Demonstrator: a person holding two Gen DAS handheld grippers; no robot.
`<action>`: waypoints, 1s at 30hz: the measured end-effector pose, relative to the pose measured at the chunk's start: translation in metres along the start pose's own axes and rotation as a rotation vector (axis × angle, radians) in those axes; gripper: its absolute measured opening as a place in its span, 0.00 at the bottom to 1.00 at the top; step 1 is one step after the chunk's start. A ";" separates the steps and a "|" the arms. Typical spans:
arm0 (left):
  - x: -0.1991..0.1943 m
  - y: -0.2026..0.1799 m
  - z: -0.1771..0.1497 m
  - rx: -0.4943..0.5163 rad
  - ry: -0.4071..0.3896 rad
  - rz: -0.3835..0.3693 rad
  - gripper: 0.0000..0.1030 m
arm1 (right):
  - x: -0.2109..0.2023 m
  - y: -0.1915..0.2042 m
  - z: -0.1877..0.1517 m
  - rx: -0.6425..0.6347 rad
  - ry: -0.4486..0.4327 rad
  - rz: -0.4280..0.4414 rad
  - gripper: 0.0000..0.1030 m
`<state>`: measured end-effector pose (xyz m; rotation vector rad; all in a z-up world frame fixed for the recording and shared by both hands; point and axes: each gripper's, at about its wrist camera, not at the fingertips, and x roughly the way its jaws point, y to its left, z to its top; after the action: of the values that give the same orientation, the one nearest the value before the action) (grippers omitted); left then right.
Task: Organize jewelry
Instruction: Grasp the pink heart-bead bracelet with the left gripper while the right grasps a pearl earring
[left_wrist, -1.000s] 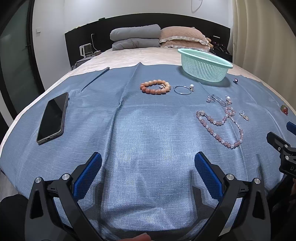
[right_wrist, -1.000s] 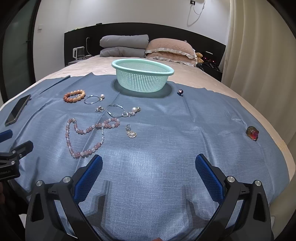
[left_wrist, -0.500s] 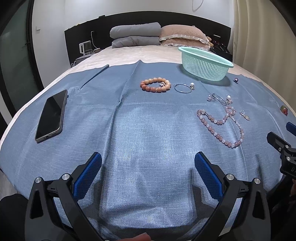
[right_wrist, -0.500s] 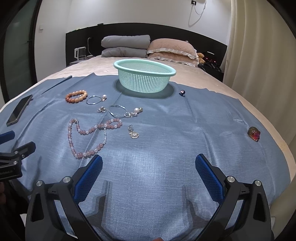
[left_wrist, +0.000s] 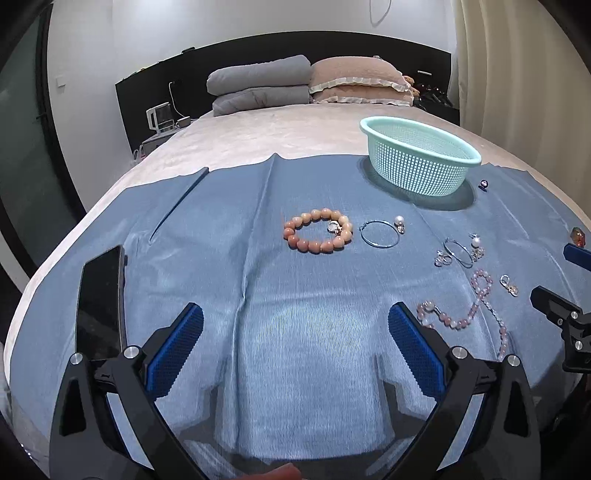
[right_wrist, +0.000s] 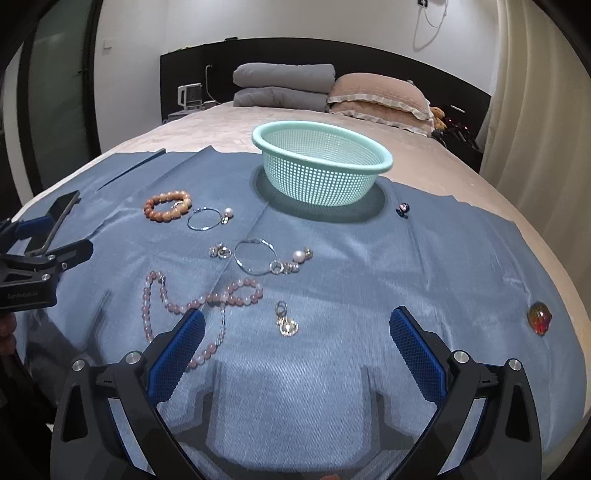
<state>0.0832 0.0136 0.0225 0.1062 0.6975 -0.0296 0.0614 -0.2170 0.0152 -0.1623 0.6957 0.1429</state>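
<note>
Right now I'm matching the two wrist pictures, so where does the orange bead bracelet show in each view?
Left wrist view: the orange bead bracelet lies just above centre on the blue cloth.
Right wrist view: the bracelet lies at upper left, far from the right gripper.
Shared landmark: the mint basket sits beyond the bracelet and to its right in both views.

Pink bead necklace (right_wrist: 207, 302) partly behind the right gripper (right_wrist: 297, 332) finger.
</note>
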 end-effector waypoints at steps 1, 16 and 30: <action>0.007 0.000 0.004 0.009 0.009 -0.005 0.95 | 0.006 -0.001 0.005 -0.006 0.007 0.016 0.93; 0.102 0.002 0.051 0.059 0.112 -0.076 0.95 | 0.087 -0.046 0.042 0.158 0.094 0.063 0.93; 0.132 0.018 0.045 -0.012 0.169 -0.121 0.96 | 0.118 -0.053 0.022 0.206 0.184 0.087 0.93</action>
<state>0.2143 0.0282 -0.0265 0.0547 0.8726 -0.1336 0.1750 -0.2555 -0.0390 0.0535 0.8961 0.1396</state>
